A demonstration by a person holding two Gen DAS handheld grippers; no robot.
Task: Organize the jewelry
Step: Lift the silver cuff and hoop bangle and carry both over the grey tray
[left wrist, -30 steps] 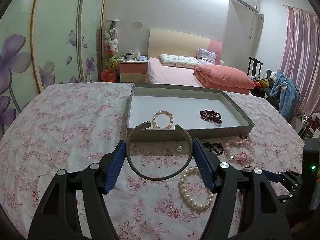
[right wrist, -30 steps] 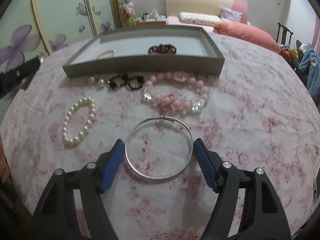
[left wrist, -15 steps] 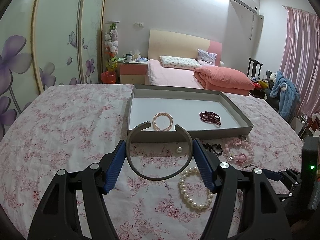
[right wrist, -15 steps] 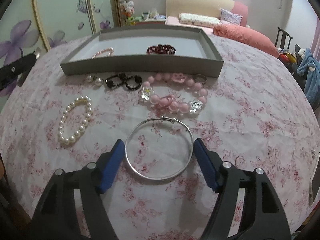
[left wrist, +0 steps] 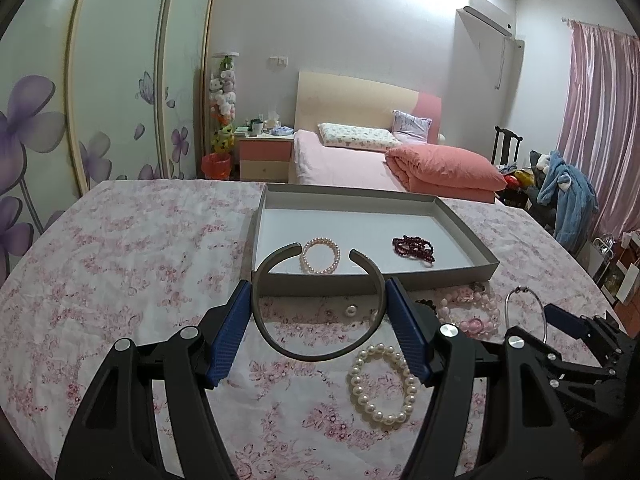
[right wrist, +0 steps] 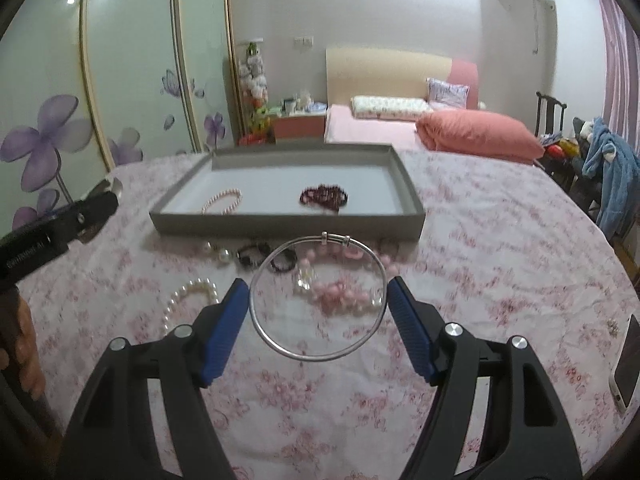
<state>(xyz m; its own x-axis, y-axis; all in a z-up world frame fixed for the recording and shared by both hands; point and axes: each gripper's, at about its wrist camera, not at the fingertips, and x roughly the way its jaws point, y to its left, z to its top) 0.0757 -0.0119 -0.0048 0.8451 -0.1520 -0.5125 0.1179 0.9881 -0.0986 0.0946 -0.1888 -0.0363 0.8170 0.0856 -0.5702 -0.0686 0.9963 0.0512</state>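
My left gripper [left wrist: 319, 285] is shut on a dark grey open cuff bangle [left wrist: 316, 358], held in the air just before the grey tray [left wrist: 440, 280]. My right gripper [right wrist: 318, 282] is shut on a thin silver bangle [right wrist: 316, 359], held above the floral tablecloth. In the tray [right wrist: 280, 226] lie a small pink pearl bracelet [left wrist: 303, 258] and a dark red bead bracelet [left wrist: 414, 246]. On the cloth in front of the tray are a white pearl bracelet [left wrist: 356, 384], a pink bead necklace [right wrist: 340, 294], black beads [right wrist: 256, 258] and a loose pearl [left wrist: 351, 310].
A phone [right wrist: 626, 364] lies near the table's right edge, with a small trinket [right wrist: 612, 324] beside it. A hand [right wrist: 24, 344] shows at the left edge of the right wrist view. Behind the table are a bed, a nightstand and wardrobe doors.
My right gripper has risen and tipped up with the silver bangle, which is now off the cloth. The left gripper and its cuff bangle have stayed put.
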